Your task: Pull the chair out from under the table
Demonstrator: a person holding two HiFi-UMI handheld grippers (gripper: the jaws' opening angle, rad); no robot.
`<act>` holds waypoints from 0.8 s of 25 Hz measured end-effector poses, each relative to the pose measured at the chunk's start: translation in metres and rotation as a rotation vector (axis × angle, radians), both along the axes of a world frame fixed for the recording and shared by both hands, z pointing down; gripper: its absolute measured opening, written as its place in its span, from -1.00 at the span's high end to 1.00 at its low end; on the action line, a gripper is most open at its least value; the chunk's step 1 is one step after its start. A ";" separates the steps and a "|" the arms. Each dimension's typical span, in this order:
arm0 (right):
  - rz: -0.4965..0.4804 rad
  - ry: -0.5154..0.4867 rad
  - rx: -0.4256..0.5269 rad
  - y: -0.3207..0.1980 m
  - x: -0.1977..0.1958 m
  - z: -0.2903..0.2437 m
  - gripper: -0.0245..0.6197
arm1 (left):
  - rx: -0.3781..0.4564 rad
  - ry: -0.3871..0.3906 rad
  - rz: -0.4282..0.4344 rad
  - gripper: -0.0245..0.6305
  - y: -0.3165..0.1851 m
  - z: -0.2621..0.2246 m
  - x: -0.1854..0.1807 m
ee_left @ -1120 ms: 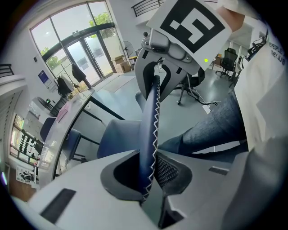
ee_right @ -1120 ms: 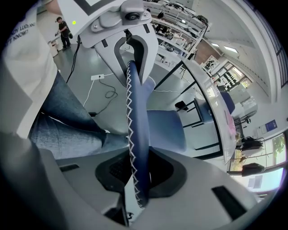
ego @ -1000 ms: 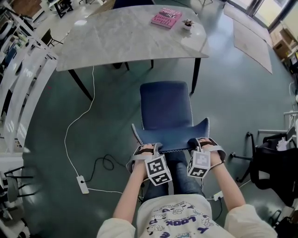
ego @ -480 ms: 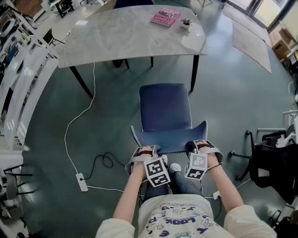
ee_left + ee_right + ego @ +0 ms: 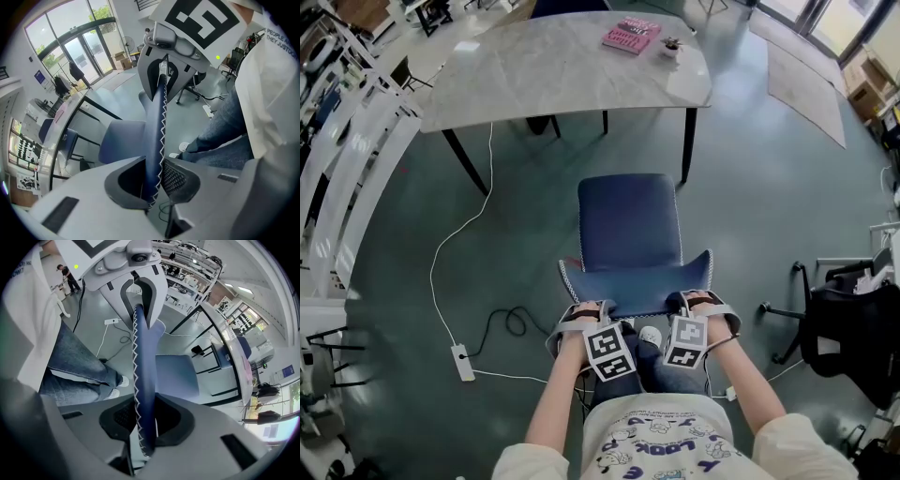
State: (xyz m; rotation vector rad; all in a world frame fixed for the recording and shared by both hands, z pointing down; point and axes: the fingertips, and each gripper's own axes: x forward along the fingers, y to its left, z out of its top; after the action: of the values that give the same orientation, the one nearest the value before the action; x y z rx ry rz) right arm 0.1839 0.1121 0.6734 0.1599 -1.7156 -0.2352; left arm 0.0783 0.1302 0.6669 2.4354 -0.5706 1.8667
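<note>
The blue chair (image 5: 630, 230) stands on the floor on the near side of the grey surface (image 5: 534, 84), and its whole seat is in sight. The left hand-held gripper (image 5: 589, 311) pinches the left end of the backrest's top rim. The right hand-held gripper (image 5: 690, 304) pinches the right end. Both are nearly closed on the padding. The seat hides the chair's legs. A pink book (image 5: 631, 36) lies at the surface's far edge.
</note>
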 end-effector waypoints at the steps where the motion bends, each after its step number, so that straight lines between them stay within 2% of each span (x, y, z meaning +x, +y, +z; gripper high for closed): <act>1: -0.002 0.000 0.000 0.002 0.000 0.000 0.69 | -0.001 -0.004 0.000 0.67 0.002 0.001 0.000; 10: -0.009 -0.009 -0.004 0.012 0.001 0.001 0.67 | -0.005 0.010 -0.037 0.65 0.011 0.001 0.001; 15: -0.015 -0.036 -0.011 0.013 0.001 0.003 0.60 | -0.022 0.063 -0.115 0.55 0.009 0.002 -0.002; 17: 0.005 -0.075 -0.043 0.015 0.000 0.004 0.54 | -0.020 0.094 -0.160 0.49 0.007 0.000 -0.002; 20: 0.062 -0.167 -0.104 0.016 -0.002 -0.006 0.28 | -0.030 0.149 -0.228 0.38 0.008 -0.006 -0.001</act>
State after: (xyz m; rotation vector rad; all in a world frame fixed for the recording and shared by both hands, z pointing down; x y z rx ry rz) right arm 0.1819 0.1284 0.6675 0.1591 -1.8810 -0.0885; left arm 0.0774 0.1379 0.6612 2.3492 -0.7677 1.5818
